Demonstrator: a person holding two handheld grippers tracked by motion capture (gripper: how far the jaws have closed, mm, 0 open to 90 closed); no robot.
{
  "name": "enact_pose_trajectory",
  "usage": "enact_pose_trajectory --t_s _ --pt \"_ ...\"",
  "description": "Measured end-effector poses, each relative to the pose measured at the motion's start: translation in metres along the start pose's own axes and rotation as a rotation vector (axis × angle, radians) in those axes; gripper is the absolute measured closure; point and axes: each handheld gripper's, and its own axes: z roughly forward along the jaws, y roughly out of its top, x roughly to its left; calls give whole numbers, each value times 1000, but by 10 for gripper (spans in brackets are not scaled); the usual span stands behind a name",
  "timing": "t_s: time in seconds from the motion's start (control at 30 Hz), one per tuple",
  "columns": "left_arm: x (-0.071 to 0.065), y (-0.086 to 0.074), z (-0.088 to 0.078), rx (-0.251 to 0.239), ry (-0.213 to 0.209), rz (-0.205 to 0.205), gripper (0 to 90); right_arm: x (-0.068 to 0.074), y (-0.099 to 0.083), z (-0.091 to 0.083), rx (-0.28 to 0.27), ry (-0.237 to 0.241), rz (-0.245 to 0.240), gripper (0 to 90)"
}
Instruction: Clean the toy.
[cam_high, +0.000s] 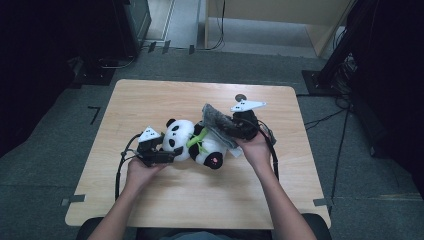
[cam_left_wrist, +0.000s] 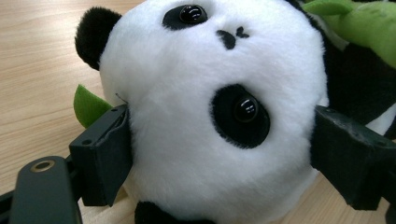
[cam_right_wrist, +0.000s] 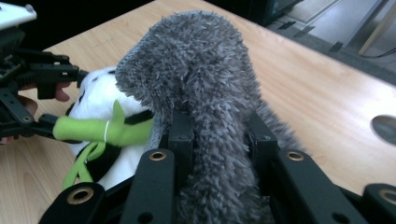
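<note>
Bench (cam_high: 165, 200): pale wood with rounded corners; the things lie around its middle, somewhat toward the far edge, and a dark round hole sits near the far right corner.
Toy panda (cam_high: 192, 142): a black and white plush lying on its side at the middle of the bench, head toward the left edge, with a green stalk (cam_high: 197, 139) across its chest; in the left gripper view its face (cam_left_wrist: 219, 107) looks out between the jaws.
Grey cloth (cam_high: 216, 120): a shaggy piece just right of the panda and touching its body, lifted at one end; in the right gripper view it stands up as a folded hump (cam_right_wrist: 196, 79) over the panda.
Left gripper (cam_high: 167, 156): at the panda's head, jaws spread wide on either side of it, the pads at the fur but not squeezing it.
Right gripper (cam_high: 227, 127): jaws closed tight on the grey cloth, which is bunched between them.
</note>
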Motion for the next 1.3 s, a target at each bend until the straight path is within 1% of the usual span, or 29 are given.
enact_pose_trajectory --t_s 0.07,0.13,0.17,0.2,0.23,0.33,0.47,0.5,0.6,0.63,0.73,0.8,0.87,0.9,0.97,1.0,1.07,1.1,1.13,1.2,1.23,1.27,1.3 --pt "1 -1 1 -4 -3 0 123 0 -6 4 -4 0 5 697" --pt "1 -1 2 -9 1 7 122 -1 -9 6 -7 -22 -10 695" --pt "0 -1 3 -11 6 20 122 -2 -11 7 -4 -34 -19 690" --pt "0 -2 3 -14 6 25 122 -4 -13 8 5 -50 -23 684" --pt "0 -2 3 -11 5 35 123 -6 -14 8 5 -56 -25 684" --pt "1 -3 3 -15 3 40 139 -11 -18 7 -4 -45 2 686" --pt "0 -3 2 -14 17 39 198 -15 -21 4 0 -47 8 693" --pt "0 -3 2 -17 16 32 207 -15 -23 3 -1 -50 9 695" --pt "0 -3 2 -15 17 27 221 -19 -28 0 0 -56 22 707" --pt "0 -3 2 -16 17 23 223 -21 -30 -1 5 -59 27 713" --pt "0 -3 2 -18 21 18 226 -29 -39 -2 38 -95 35 731" --pt "-1 -2 1 -15 24 15 231 -33 -43 -5 47 -93 55 740" --pt "-1 -2 1 -11 25 11 243 -34 -44 -9 39 -89 69 747" --pt "-1 -2 0 -8 24 7 259 -32 -42 -13 26 -84 67 749" --pt "0 -1 -1 -9 23 -3 289 -26 -35 -20 -25 -67 60 751" --pt "0 -1 -1 -8 24 0 294 -21 -30 -23 -46 -55 53 750" --pt "-2 0 -1 -13 28 -10 309 -12 -18 -25 -79 -27 35 749" --pt "-3 0 -1 -14 29 -16 312 -7 -12 -23 -82 -14 20 748" --pt "-3 0 -1 -14 30 -17 318 -1 -3 -20 -87 0 3 747" --pt "-4 1 -1 -16 32 -20 322 7 8 -12 -83 21 -25 745" --pt "-4 1 -1 -16 32 -20 322 7 8 -12 -83 21 -25 745" --pt "-4 1 -2 -15 35 -19 322 16 23 2 -72 51 -51 742" --pt "-4 1 -2 -16 35 -19 322 21 29 10 -65 64 -64 740"
